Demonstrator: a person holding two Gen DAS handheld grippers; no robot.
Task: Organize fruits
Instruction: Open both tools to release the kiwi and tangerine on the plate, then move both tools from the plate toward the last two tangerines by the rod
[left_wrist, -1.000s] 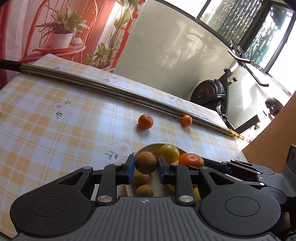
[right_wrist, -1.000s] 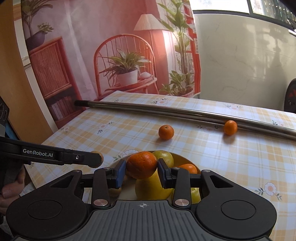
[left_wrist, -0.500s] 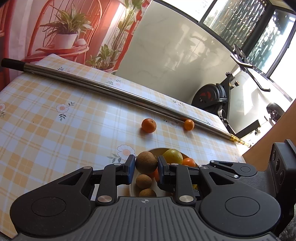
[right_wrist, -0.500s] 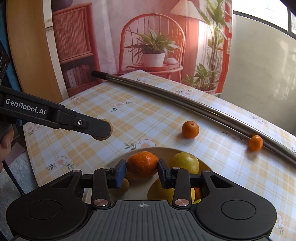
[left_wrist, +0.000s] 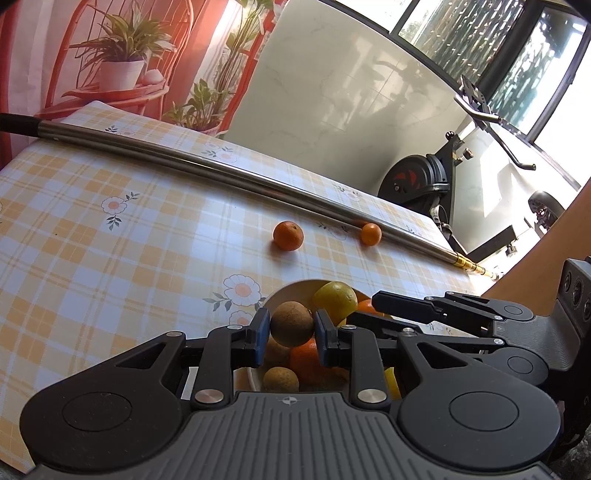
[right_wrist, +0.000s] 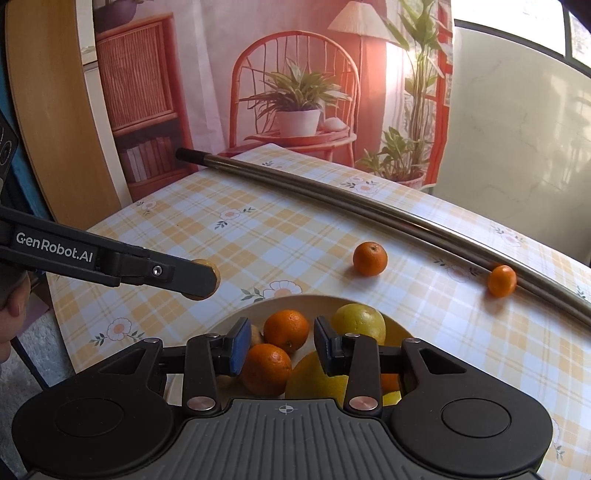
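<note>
My left gripper (left_wrist: 291, 329) is shut on a brown round fruit (left_wrist: 291, 323) and hangs over the cream bowl (left_wrist: 286, 287). From the right wrist view its tip (right_wrist: 199, 278) shows at the left with that fruit (right_wrist: 217, 275) peeking out. My right gripper (right_wrist: 282, 345) is over the bowl (right_wrist: 295, 300) with its jaws apart and nothing pressed between the pads. An orange (right_wrist: 266, 369) lies under them in the bowl, beside another orange (right_wrist: 286, 329) and a yellow-green citrus (right_wrist: 360, 320). Two tangerines (right_wrist: 370, 258) (right_wrist: 501, 280) lie loose on the table beyond.
A long steel pole (right_wrist: 369, 206) lies across the checked tablecloth (right_wrist: 229, 240) behind the loose tangerines. A person's hand (right_wrist: 11, 295) holds the left gripper at the table's near-left edge. An exercise bike (left_wrist: 421, 181) stands beyond the far right corner.
The orange that sat between the right gripper's pads now lies lower, in the bowl, clear of the right pad. The right wrist view has rolled. The left gripper has stayed put with its brown fruit.
</note>
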